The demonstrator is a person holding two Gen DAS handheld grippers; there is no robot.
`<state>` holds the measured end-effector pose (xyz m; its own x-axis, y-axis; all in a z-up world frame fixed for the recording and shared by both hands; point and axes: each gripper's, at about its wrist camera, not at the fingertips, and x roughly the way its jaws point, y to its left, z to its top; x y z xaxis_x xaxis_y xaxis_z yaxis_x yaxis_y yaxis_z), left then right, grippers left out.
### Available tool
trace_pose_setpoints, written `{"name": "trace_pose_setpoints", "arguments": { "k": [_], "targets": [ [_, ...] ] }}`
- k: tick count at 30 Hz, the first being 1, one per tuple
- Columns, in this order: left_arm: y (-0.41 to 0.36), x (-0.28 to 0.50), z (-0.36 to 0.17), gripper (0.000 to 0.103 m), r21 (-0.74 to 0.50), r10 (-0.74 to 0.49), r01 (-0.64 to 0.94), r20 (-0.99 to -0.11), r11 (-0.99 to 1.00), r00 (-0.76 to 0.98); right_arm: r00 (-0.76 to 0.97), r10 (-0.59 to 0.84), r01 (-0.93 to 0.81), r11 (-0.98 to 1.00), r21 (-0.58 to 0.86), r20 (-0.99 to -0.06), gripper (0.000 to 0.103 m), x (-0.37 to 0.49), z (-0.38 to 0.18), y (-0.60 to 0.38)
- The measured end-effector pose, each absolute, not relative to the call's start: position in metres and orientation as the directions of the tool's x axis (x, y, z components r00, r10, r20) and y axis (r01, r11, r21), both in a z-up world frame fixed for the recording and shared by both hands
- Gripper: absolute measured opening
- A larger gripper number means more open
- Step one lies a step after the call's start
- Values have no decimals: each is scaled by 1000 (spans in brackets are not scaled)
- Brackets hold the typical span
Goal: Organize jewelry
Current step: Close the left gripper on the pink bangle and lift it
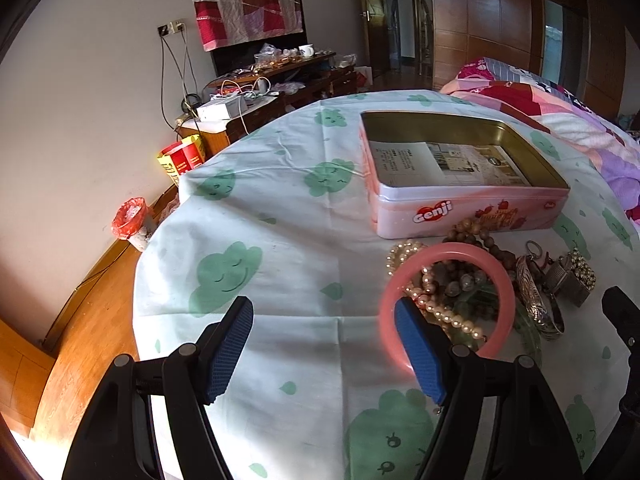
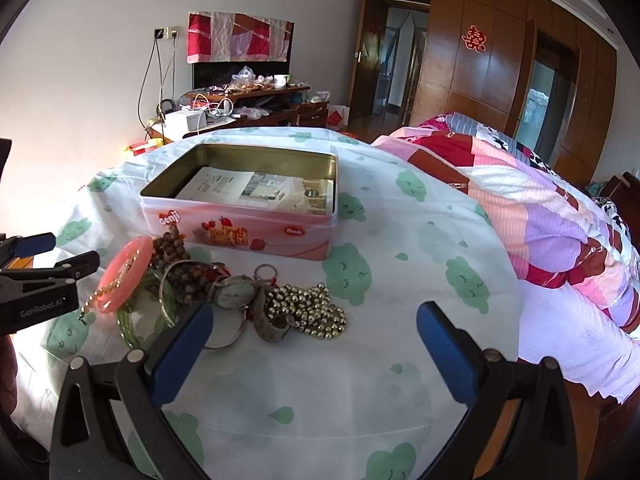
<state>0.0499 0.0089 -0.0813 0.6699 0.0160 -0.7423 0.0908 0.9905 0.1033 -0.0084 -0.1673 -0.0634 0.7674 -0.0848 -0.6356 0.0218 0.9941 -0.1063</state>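
**Both grippers spread wide beside the jewelry pile**

An open pink tin (image 1: 464, 196) sits on a table under a white cloth (image 1: 280, 240) printed with green clouds. Papers lie in the tin. Just in front of the tin, a heap of jewelry rests on the cloth: a pink bangle (image 1: 446, 304), a pearl strand (image 1: 440, 312), brown wooden beads (image 2: 176, 256), a watch (image 2: 234, 292) and gold beads (image 2: 316, 312). The left gripper (image 1: 324, 344) has its jaws apart, holding nothing, one finger overlapping the bangle in view. The right gripper (image 2: 316, 344) is likewise spread and empty, in front of the heap.
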Motion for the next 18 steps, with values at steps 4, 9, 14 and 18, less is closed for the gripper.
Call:
{"name": "trace_pose_setpoints", "arguments": {
  "k": [4,9,14,18],
  "targets": [
    [4,56,-89,62,88,-7,116,-764,989,645,764,-85,23,994,-105,-640,103,-6,-66,-168],
    [-5,61,-98,53,91,-26,150,-771,984,636,758,-86,24,994,-103,-646,103,-4,-69,-169],
    [-11,63,-99,10,44,-97,208,-780,977,619,758,-87,25,994,-104,-646,103,-4,-69,-169],
    [-7,56,-93,10,12,-133,219,-765,976,631,759,-93,34,994,-102,-644,103,-3,-72,-170]
  ]
}}
